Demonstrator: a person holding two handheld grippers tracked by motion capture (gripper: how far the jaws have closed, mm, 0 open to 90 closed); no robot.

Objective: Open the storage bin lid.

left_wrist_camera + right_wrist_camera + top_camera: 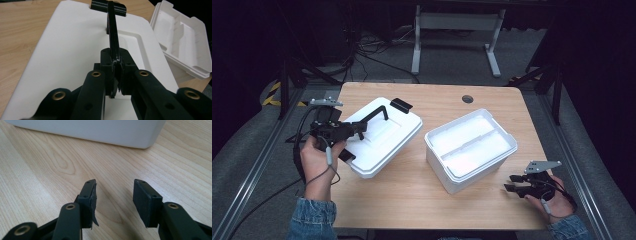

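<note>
From above, a light wooden table [422, 200] with rounded corners stands on grey carpet, with a dark cable hole [467, 99] near its far edge. The room beyond is dim: tangled cables [362, 52] lie on the floor, a grey desk frame [457, 35] stands behind, and yellow-black tape [274, 94] marks the floor at the far left. On the left half of the table lies a white foam lid [384, 137], turned at an angle, with a black strap handle [374, 114] arching over its top. The left gripper [354, 129] pinches that handle at its near end, the person's hand [314, 155] behind it. To the right, apart from the lid, sits the open white foam box [469, 147], a ridge dividing its inside. The right gripper [511, 183] rests near the table's right front corner, just off the box, with its jaws spread.

In the left gripper view, the left gripper [115, 75] has its jaws pressed together on the black handle [112, 35], which runs away across the white lid [65, 55]. The foam box [185, 45] shows at the right, bare wood [20, 32] at the left.

In the right gripper view, the right gripper [114, 195] holds its jaws wide apart over grained wood [50, 165], nothing between them. The box's white wall [100, 131] crosses the top.
</note>
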